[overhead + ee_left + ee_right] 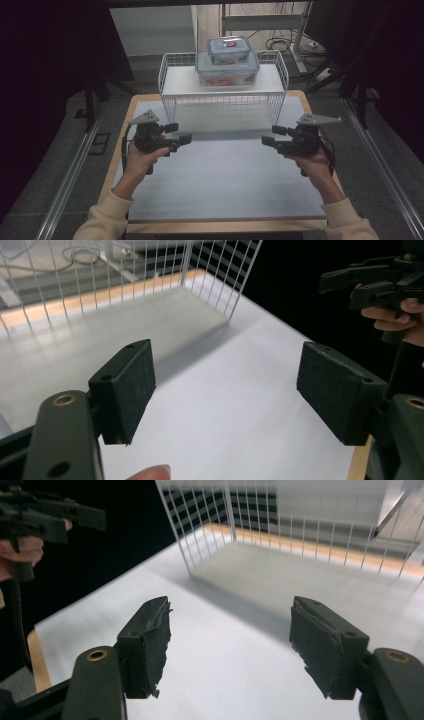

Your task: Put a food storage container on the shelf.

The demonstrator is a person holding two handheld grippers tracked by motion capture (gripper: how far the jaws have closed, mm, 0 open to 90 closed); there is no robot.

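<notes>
**Both grippers empty above the mat, boxes on the rack**

Right now I hold the left gripper [184, 138] and the right gripper [268, 138] low over the white mat [220, 185], pointed at each other across a wide bare stretch. In the left gripper view its black pads [131, 385] stand well apart with nothing but mat between them; the right gripper view gives me the same — pads [150, 640] spread wide, nothing held. The foam on the right gripper's pads looks frayed at the edges.

The things nearest my reach sit on the white wire rack [222, 80] at the table's far end: a large clear lidded box [227, 72] on the rack's top shelf, and a small lidded box [229, 50] stacked on its lid. What lies inside them is too blurred to name — I make out orange below and a red patch above. From either gripper view the rack's top is cut off, so I see its wire sides and the shaded space underneath.
</notes>
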